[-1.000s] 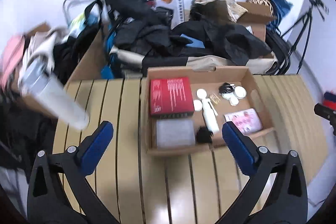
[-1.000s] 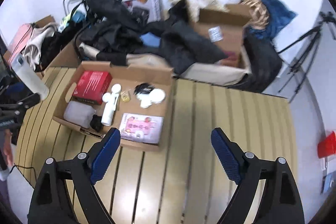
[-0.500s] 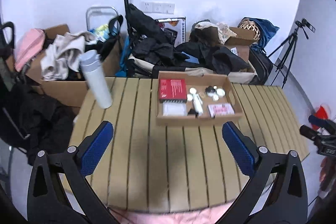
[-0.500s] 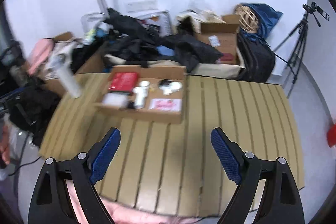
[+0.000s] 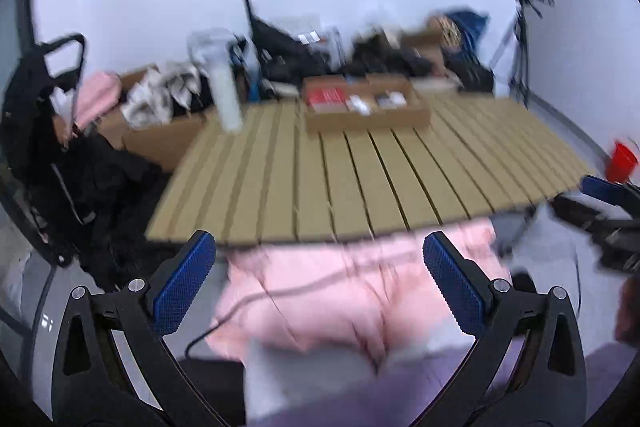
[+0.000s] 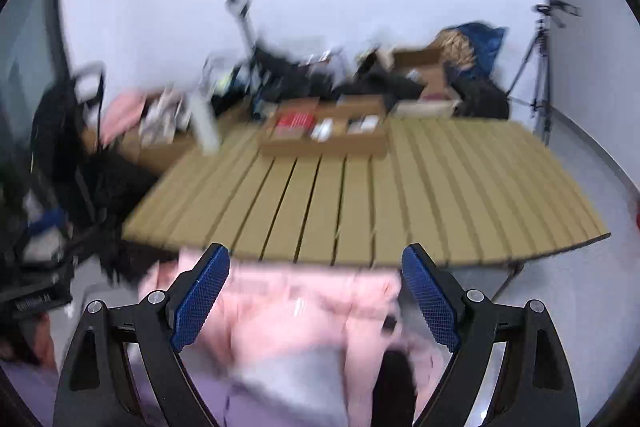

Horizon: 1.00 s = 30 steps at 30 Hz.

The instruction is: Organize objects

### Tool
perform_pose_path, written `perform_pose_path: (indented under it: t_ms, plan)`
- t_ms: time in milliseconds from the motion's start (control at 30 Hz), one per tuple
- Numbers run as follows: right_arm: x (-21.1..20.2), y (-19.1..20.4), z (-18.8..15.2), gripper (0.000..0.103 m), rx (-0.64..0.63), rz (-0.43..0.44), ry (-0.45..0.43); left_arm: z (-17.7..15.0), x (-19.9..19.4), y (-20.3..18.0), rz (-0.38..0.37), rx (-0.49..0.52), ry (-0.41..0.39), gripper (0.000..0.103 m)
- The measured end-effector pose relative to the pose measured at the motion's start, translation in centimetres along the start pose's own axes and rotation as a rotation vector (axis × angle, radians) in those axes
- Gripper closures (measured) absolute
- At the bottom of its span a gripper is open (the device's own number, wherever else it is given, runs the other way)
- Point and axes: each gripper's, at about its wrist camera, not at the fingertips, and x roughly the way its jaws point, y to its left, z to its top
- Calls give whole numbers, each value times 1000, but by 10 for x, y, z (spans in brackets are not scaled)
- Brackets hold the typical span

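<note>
Both grippers, left gripper (image 5: 319, 279) and right gripper (image 6: 315, 293), are hanging with fingers wide apart and empty, off the near edge of the slatted bench (image 5: 360, 179). The cardboard tray (image 5: 362, 103) of sorted items is sitting far across; sorting seems finished, so probably no reach is needed. Clutter is lining the white wall.

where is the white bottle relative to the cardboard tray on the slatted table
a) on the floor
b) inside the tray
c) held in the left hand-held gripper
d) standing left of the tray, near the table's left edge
d: the white bottle stands on the slatted table, left of the cardboard tray, apart from it.
</note>
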Motion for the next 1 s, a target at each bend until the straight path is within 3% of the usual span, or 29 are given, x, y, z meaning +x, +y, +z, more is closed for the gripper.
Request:
perform_pose_path:
  t_ms: [100, 167, 333, 667, 1000]
  plan:
    - [8, 7, -10, 12, -13, 4, 46, -1, 2, -1, 28, -6, 4, 0]
    - [5, 10, -8, 12, -6, 33, 27, 2, 1, 0, 20, -18, -5, 0]
    - [-7, 7, -7, 12, 8, 10, -27, -2, 3, -4, 26, -22, -2, 0]
    - [-13, 6, -6, 12, 29, -43, -42, -5, 3, -1, 29, -35, 6, 0]
    - [-14, 10, -8, 12, -3, -26, -40, -6, 3, 1, 31, -32, 3, 0]
